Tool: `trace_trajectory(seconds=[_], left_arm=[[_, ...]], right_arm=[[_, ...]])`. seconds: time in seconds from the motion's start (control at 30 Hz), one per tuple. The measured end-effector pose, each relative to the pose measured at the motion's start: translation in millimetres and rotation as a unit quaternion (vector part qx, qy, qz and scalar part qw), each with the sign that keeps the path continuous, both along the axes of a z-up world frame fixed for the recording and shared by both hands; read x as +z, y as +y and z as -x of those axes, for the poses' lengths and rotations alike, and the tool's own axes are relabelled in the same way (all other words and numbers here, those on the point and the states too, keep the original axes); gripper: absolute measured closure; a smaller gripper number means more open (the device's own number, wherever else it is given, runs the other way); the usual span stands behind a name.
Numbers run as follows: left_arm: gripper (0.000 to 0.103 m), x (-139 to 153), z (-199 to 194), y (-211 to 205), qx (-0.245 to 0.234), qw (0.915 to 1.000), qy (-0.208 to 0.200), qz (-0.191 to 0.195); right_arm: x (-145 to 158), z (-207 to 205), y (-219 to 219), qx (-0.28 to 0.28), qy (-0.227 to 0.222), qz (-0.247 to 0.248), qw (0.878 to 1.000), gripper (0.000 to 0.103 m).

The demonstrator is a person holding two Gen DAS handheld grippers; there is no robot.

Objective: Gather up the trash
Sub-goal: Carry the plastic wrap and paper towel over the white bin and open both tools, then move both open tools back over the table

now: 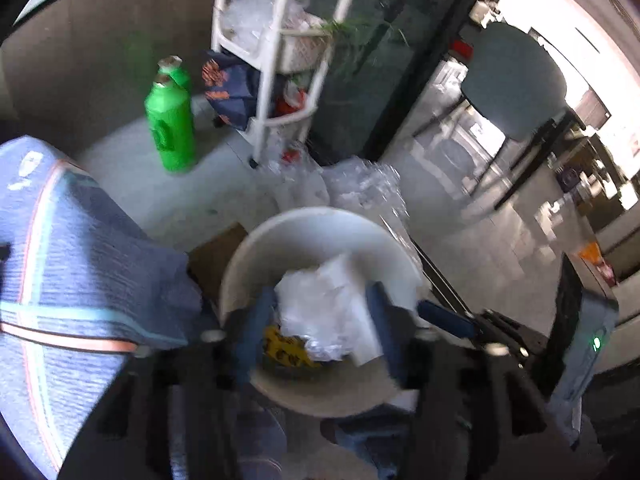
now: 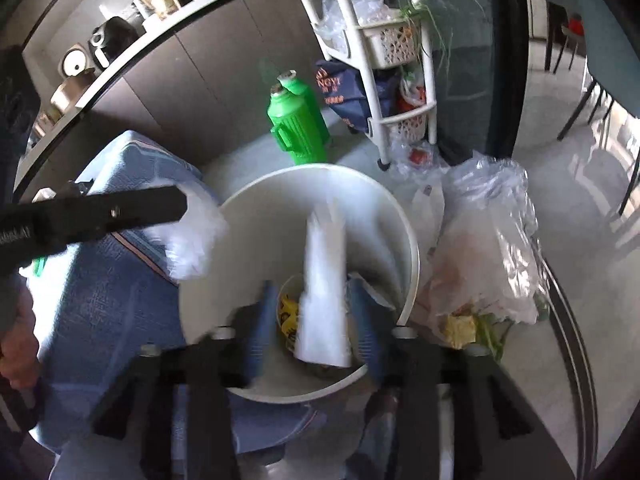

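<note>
A round white bin [image 1: 280,220] [image 2: 248,200] stands on the floor below both grippers. My left gripper [image 1: 320,292] hangs over it with its blue fingers apart and a crumpled white wad of plastic and paper [image 1: 328,300] loose between them. My right gripper [image 2: 312,284] is also over the bin, jaws apart. A blurred white plastic strip [image 2: 324,280] runs between its fingers with a gap on each side. A yellow wrapper [image 1: 280,348] [image 2: 289,312] lies at the bottom of the bin. In the right wrist view the left gripper's black body [image 2: 120,212] reaches in from the left, white plastic [image 2: 192,236] at its tip.
Two green flasks [image 1: 170,128] [image 2: 298,128] stand behind the bin, beside a white rack [image 1: 280,60] [image 2: 380,60] with bags. A clear bag of waste [image 2: 488,248] leans at the bin's right. A blue cloth-covered box [image 1: 72,248] [image 2: 112,280] sits left. A chair [image 1: 516,80] stands beyond.
</note>
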State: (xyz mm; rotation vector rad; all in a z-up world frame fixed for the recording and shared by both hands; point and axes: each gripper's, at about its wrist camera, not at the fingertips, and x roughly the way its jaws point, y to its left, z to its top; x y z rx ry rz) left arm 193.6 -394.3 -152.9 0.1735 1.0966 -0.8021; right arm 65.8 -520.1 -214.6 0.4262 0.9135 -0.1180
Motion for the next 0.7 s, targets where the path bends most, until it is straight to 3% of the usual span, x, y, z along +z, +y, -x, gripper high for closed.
trace_trajectory(seconds=[0.03,0.27,0.33,0.7], left_arm=[[0.042,4.4,-1.5,2.7,0.007,0.9999,-0.006,0.006],[0.008,27.8,-8.6,16.9,0.051,0.9977,-0.034,0.029],[0.004,33.6,-7.9,19.8,0.058,0.9969,-0.043,0.030],[0.004,66.6,6.0,63.9,0.104,0.9927,-0.056,0.023]], right_arm=[[1.2,1.2,0.8,0.004,-0.003,0.005,1.000,0.049],[15.5,7.9,6.6,0.019,-0.025,0.027,0.999,0.010],[19.2,9.1,9.8,0.026,-0.031,0.027,0.999,0.009],[44.0,9.7,35.4,0.036,-0.023,0.025,0.999,0.008]])
